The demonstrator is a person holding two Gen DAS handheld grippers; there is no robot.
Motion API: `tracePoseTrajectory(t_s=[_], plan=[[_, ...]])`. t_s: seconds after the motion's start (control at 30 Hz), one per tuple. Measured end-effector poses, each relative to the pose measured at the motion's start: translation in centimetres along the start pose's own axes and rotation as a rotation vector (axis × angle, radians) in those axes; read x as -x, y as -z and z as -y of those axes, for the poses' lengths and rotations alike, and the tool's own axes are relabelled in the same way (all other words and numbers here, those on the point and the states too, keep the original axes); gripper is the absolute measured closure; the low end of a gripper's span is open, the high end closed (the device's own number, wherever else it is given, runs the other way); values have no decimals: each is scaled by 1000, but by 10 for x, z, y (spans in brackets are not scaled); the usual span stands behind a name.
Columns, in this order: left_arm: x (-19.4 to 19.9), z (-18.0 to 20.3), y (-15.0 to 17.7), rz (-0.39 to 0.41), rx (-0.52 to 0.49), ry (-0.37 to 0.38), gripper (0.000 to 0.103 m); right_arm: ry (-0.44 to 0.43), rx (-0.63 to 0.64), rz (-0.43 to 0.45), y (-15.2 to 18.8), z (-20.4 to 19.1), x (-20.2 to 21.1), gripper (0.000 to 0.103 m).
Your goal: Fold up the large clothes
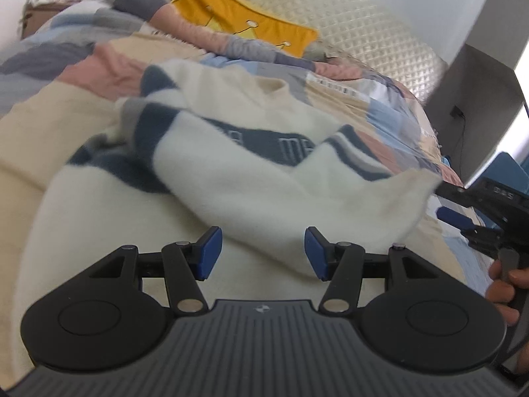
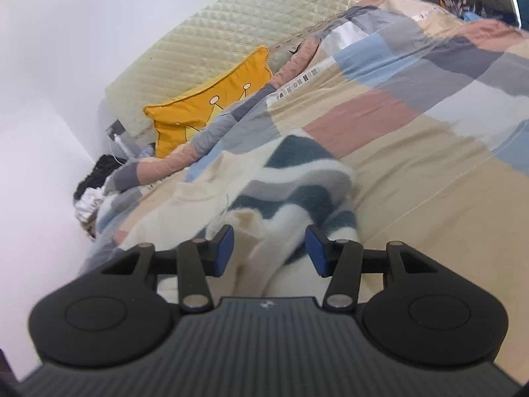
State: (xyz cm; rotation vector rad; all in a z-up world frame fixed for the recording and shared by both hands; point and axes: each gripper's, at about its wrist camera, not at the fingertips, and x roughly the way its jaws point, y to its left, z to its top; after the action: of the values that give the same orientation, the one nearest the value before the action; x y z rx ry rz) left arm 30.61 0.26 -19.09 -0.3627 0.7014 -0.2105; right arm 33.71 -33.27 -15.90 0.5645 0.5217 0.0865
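Your left gripper (image 1: 263, 253) is open and empty over the cream sweater (image 1: 251, 178); your right gripper (image 2: 269, 249) is half-open, sweater folds between its pads, grip unclear.

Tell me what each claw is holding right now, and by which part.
Left claw: nothing, jaws apart over the sweater. Right claw: a bunched edge of the sweater lies between its jaws, but whether they clamp it cannot be told.

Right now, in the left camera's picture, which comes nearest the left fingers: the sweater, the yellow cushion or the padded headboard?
1. Sweater, just ahead of the fingers.
2. Yellow cushion, farther up the bed.
3. Padded headboard, behind the cushion.
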Motion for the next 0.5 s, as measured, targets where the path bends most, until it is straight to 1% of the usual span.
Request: tracePoseTrajectory(t_s=[0.13,0.2,0.37,0.4,0.5], plan=[[-9,-13,-3,-23,65,29,42,5,-38,26,-7,8,1,51],[-14,-16,-3,-34,77,37,42,1,-61,19,-8,13,-4,51],[-22,-13,-4,-43,56,24,42,-55,-96,-86,0,15,-33,51],[-24,-14,-4,-47,58,24,42,-57,-97,-103,1,15,-37,51],[-27,-17,-3,-60,68,22,42,-25,-80,-128,4,14,-48,51]])
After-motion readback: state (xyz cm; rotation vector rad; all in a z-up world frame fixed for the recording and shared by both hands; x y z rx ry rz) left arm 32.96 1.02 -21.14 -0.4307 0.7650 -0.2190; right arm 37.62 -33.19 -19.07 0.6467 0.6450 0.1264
